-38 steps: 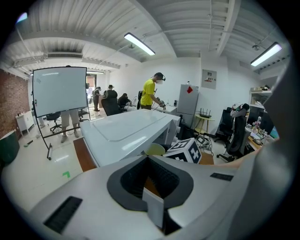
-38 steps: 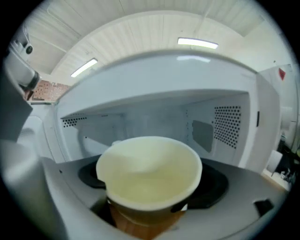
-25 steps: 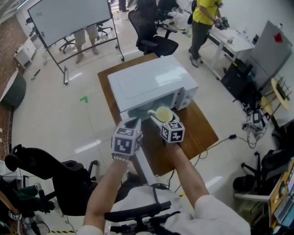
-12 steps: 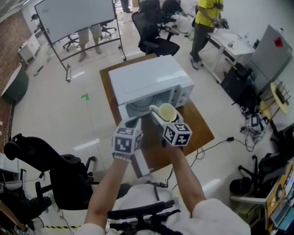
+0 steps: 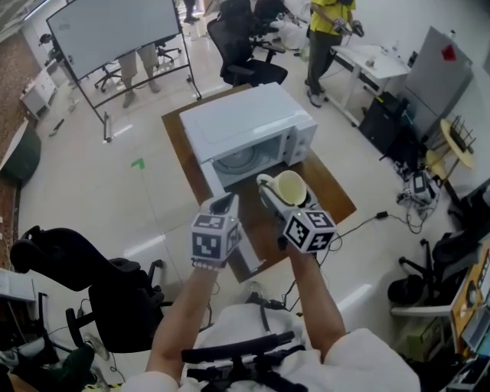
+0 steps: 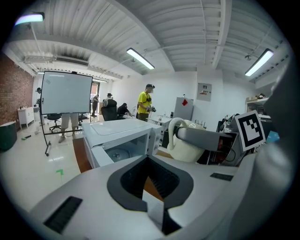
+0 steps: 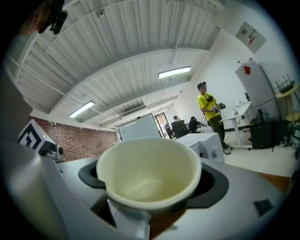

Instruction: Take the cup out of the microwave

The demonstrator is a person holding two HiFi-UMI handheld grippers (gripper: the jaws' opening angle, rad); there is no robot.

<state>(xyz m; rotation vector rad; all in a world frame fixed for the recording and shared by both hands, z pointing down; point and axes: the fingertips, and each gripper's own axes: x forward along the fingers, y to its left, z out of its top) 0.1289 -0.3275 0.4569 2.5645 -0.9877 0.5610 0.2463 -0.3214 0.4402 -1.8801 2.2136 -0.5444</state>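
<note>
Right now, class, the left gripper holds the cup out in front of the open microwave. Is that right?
No: the right gripper holds the cup, as the right gripper view shows; the left gripper holds nothing. The rest stands.

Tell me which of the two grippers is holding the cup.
The right gripper: its jaws clamp the cream cup, outside the microwave. The left gripper is empty, with its jaws together.

Rolling whiteboard (image 5: 115, 31) far left, someone in a yellow shirt (image 5: 325, 19) far right by a white desk (image 5: 373, 60), black office chair (image 5: 84, 283) near left, green tape mark (image 5: 138, 163) on the floor
</note>
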